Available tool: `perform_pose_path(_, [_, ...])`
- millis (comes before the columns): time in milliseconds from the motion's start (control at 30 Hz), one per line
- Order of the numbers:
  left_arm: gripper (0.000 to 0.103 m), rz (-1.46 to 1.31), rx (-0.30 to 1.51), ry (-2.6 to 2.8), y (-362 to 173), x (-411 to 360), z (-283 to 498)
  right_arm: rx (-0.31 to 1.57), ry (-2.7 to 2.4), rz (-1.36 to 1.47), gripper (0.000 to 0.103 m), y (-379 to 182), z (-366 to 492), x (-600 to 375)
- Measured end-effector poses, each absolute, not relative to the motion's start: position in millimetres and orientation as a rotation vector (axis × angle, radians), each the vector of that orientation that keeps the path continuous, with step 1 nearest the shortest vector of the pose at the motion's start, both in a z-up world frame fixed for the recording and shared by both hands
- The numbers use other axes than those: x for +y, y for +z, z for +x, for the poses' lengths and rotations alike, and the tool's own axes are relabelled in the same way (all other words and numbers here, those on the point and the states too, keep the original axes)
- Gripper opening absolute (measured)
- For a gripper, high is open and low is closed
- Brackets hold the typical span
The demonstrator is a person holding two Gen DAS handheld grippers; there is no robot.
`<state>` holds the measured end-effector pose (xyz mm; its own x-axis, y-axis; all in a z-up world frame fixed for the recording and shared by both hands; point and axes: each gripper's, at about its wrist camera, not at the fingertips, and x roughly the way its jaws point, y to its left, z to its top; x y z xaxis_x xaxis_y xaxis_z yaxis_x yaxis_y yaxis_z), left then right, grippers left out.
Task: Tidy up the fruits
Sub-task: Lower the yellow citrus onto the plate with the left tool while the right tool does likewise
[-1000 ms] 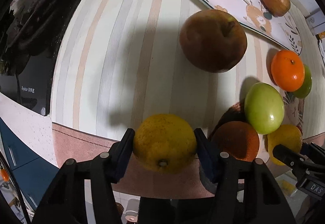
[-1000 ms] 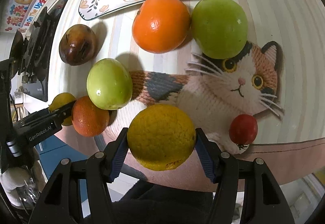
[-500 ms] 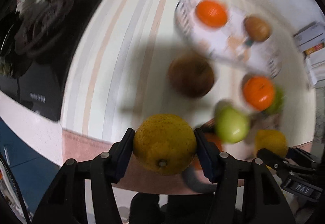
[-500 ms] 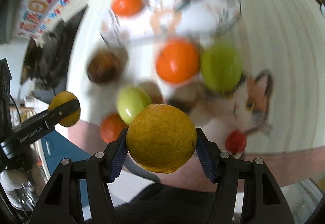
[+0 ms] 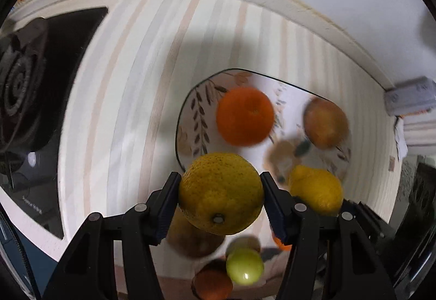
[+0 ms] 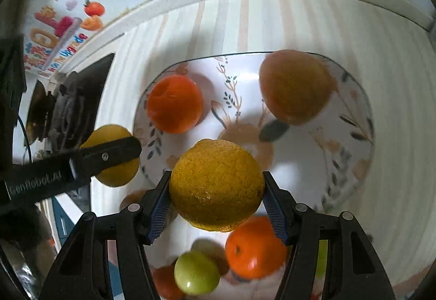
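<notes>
The left tool gripped a yellow citrus fruit between its pads, and the right tool was clamped on a second yellow citrus the same way. Both fruits hung above the near edge of a patterned plate on the striped table. The plate held an orange toward its left and a brownish fruit toward its right. Below the tools, on the table, lay a green fruit, another orange and other pieces too blurred to name.

The step in hand appeared to be setting both citrus fruits onto the plate. The bare patch in the plate's middle and front looked like the best landing spot. Round fruit rolls, so each should be lowered until it rests on the plate before the pads part, and kept clear of the orange and the brownish fruit. With the two tools just beside each other, placing one fruit at a time would probably avoid a knock.
</notes>
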<state>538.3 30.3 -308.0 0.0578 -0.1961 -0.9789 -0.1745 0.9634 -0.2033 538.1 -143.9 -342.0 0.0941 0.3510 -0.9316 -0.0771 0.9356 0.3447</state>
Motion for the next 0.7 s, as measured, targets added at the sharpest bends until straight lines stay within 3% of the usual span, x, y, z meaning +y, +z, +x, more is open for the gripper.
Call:
perform_pose_path(333, [0.056,-0.276,1.594,0.0,-343,31,560,1.475,0.372,0.202,0.066,-376,552,-119])
perform_pose_path(467, [0.056,-0.246,1.599,0.001,-343,28,561,1.503,0.395,0.228,0.082,-373,557,-116])
perform_pose_path(700, [0.058,-0.262,1.601,0.001,-348,24,565,1.512,0.391,0.205,0.084,-365,556,-119])
